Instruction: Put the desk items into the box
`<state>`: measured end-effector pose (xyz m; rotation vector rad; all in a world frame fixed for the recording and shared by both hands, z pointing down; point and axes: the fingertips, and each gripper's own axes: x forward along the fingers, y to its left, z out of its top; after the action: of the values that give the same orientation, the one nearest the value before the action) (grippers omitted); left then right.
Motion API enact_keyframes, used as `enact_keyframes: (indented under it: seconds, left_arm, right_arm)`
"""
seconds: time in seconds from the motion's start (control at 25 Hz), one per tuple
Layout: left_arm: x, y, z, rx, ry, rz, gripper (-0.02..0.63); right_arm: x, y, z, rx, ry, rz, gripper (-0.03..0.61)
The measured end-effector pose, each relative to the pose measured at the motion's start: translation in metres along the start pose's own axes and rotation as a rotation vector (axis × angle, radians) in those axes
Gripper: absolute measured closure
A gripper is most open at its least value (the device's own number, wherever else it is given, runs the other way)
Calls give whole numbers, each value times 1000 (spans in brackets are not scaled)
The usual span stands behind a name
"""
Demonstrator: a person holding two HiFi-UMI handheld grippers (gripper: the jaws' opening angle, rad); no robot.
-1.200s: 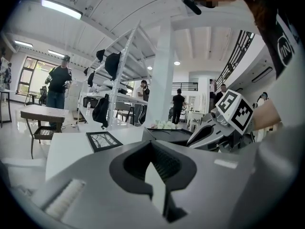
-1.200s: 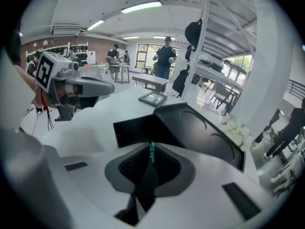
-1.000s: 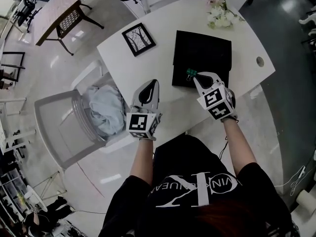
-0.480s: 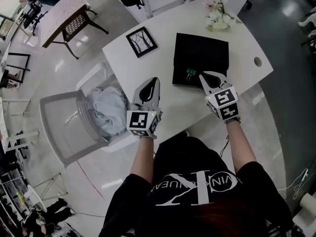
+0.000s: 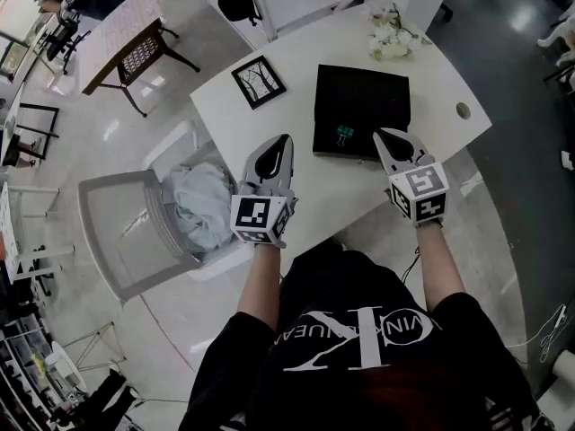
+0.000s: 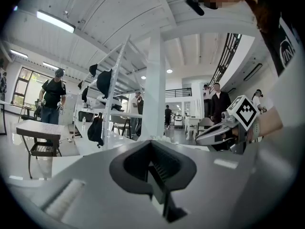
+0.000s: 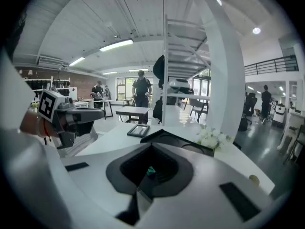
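1. The left gripper (image 5: 279,142) hovers over the near edge of the white table (image 5: 310,200), jaws pressed together with nothing between them.
2. The right gripper (image 5: 384,136) sits at the near right corner of the black box (image 5: 368,97). Its jaws stand narrowly apart and hold nothing; a speck of green shows through the gap.
3. The green binder clip (image 5: 344,133) lies inside the box by its near wall, just left of the right gripper and apart from it.
4. A picture frame (image 5: 259,81) lies on the table left of the box; white flowers (image 5: 393,36) sit beyond it.
5. A chair (image 5: 117,232) holding pale cloth (image 5: 199,206) stands left of the table.
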<state>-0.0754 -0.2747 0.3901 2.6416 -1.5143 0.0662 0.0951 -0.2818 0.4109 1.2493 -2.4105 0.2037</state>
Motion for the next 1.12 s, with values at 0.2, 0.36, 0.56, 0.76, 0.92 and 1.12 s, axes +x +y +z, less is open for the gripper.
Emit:
enact_keyframes:
  seconds: [0.2,0.36,0.56,0.76,0.92,1.12]
  left_arm:
    - [-2,-4,11,9,-26,-20,604]
    - [-4,-6,22,6,-43,-21,604]
    - [-7,-8,34,19,-65,-27,604]
    - [-11,-6,43,22,-80,-18,604]
    - [-11,-7,49,17,-94,-14,604]
    - [-11,-8,53,13,-101,-16,604]
  right_arm:
    - [-15,-3,12,-3,-42,-30,563]
    - [-27,-5,21,-4,-78,-49,563]
    - [-41,-8,34,-12,-138,-73,563]
    - [-54,-9,43,-16,-182,-92,563]
    - [-59,-12,45,-15,-201,-103,563]
    - [-63,-13,47,-7,-214,-113,563]
